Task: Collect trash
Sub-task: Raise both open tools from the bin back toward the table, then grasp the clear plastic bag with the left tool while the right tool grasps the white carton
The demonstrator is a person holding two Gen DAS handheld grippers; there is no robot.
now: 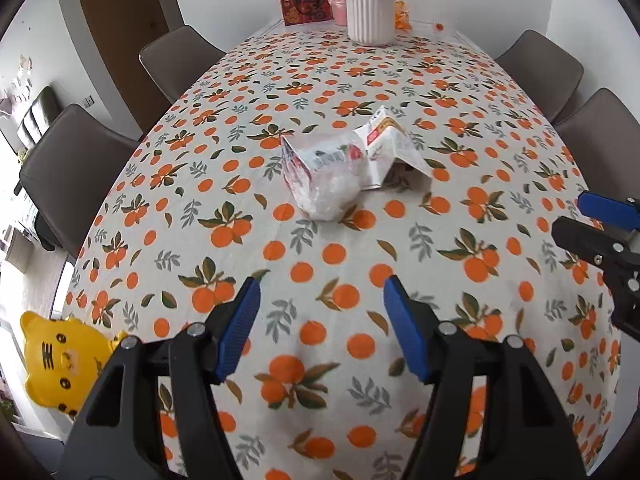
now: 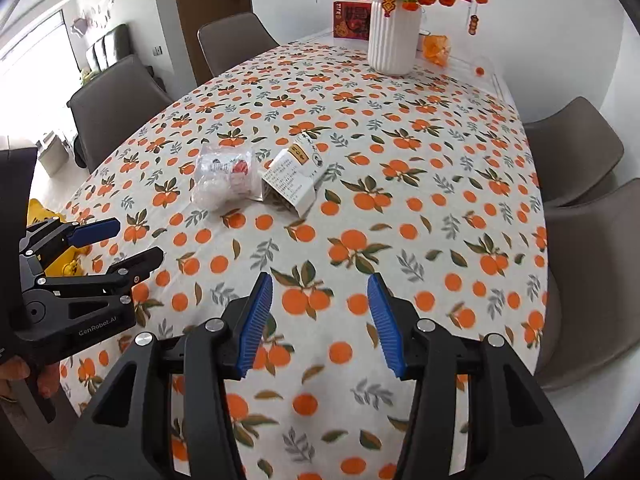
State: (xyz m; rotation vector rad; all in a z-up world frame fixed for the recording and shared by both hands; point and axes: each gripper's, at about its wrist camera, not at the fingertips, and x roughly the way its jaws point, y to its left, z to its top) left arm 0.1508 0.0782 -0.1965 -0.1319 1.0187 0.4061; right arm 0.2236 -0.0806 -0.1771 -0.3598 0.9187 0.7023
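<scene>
Two pieces of trash lie mid-table, touching each other: a crumpled clear plastic bag (image 1: pixel 324 184) (image 2: pixel 226 180) and a flattened white paper carton (image 1: pixel 394 148) (image 2: pixel 296 180) to its right. My left gripper (image 1: pixel 322 280) hovers over the near part of the cloth, well short of the bag, open with nothing between its blue pads. My right gripper (image 2: pixel 320 278) is also open and empty, equally short of the carton. Each gripper shows side-on in the other's view: the right gripper (image 1: pixel 568 216) at the right edge, the left gripper (image 2: pixel 140 238) at the left, held by a hand.
The table (image 1: pixel 400 264) wears a white cloth printed with oranges. At its far end stand a white ribbed vase (image 1: pixel 370 4) of orange flowers and a red box (image 1: pixel 306 4). Grey chairs (image 1: pixel 72 172) line both sides. A yellow tiger-faced object (image 1: pixel 60 360) sits beside the near-left corner.
</scene>
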